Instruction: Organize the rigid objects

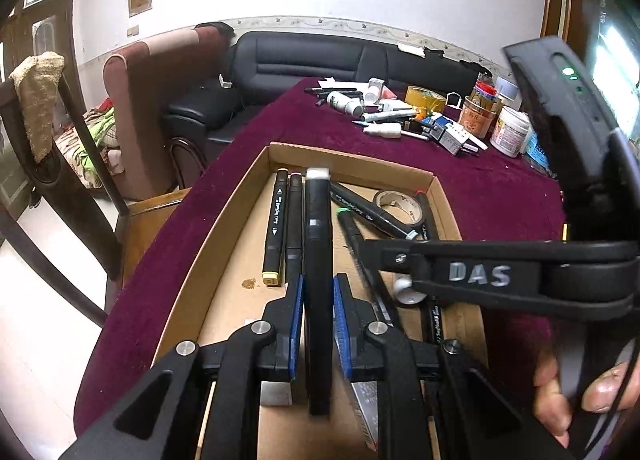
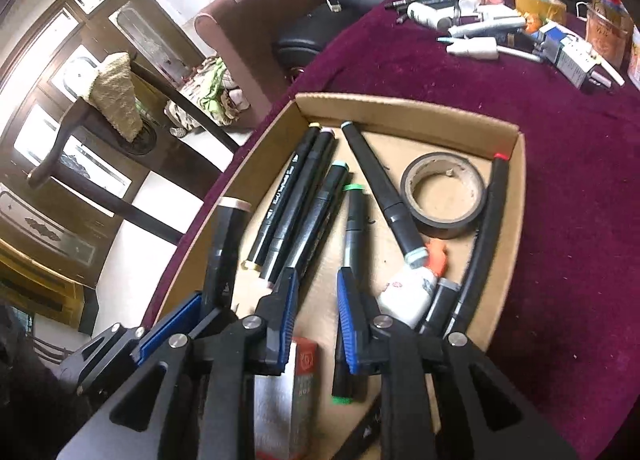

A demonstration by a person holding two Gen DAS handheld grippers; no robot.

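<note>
Over the cardboard tray (image 1: 440, 196) on the maroon-clothed surface (image 1: 500, 188), the left hand-held gripper (image 1: 317, 296) is clenched on a black marker (image 1: 318, 244) with a pale cap, holding it above the row of markers (image 2: 296, 196) lined up along the tray's left side. The right hand-held gripper (image 2: 316, 292) hovers low over the tray with its jaws slightly apart and nothing between the pads; a green-capped marker (image 2: 354, 236) lies just beyond it. The held marker sits lengthwise in the pads, so I judge that a hasty release could let it roll crosswise onto the sorted row. The right gripper's finger stands close beside the left one, and a sideways move could knock the small white bottle (image 2: 408, 292) or the tape roll (image 2: 444, 196).
</note>
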